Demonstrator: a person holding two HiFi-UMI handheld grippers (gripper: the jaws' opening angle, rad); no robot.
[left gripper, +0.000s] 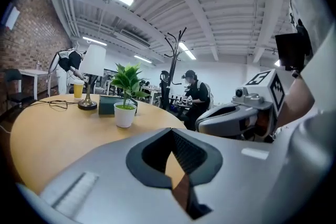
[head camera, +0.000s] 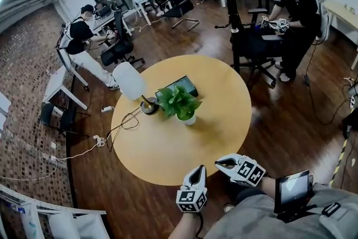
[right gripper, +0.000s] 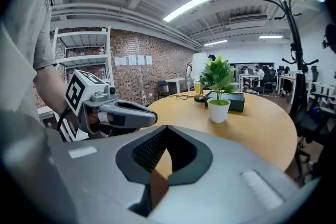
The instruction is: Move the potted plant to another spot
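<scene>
So the potted plant (head camera: 180, 104) is sitting upright in its little white pot, about mid-table and a bit toward the far side of the round table (head camera: 184, 159). Nothing is touching it. The lamp (head camera: 149, 106) stands just beside it on the left, and a dark box (head camera: 182, 85) lies right behind it. That means the side toward the near edge is the only easy way in, which I guess is why both claws point at it from there.

The left gripper (head camera: 197, 173) and right gripper (head camera: 221, 162) hang side by side at the near edge, well apart from the plant. Both are clenched tight with nothing in them. You can see bare tabletop through the notch of each. My read is the pot isn't being handled right now, and the jaws would have to spread before they could take it.

The head view gives you the whole layout, plus the cable (head camera: 126, 123) snaking off the left edge. But the lampshade hides what's behind it. The left gripper view looks in low and shows a cup (left gripper: 77, 90) of something orange by the lamp base. The right gripper view shows open tabletop on the plant's right, so there's a likely new spot.
</scene>
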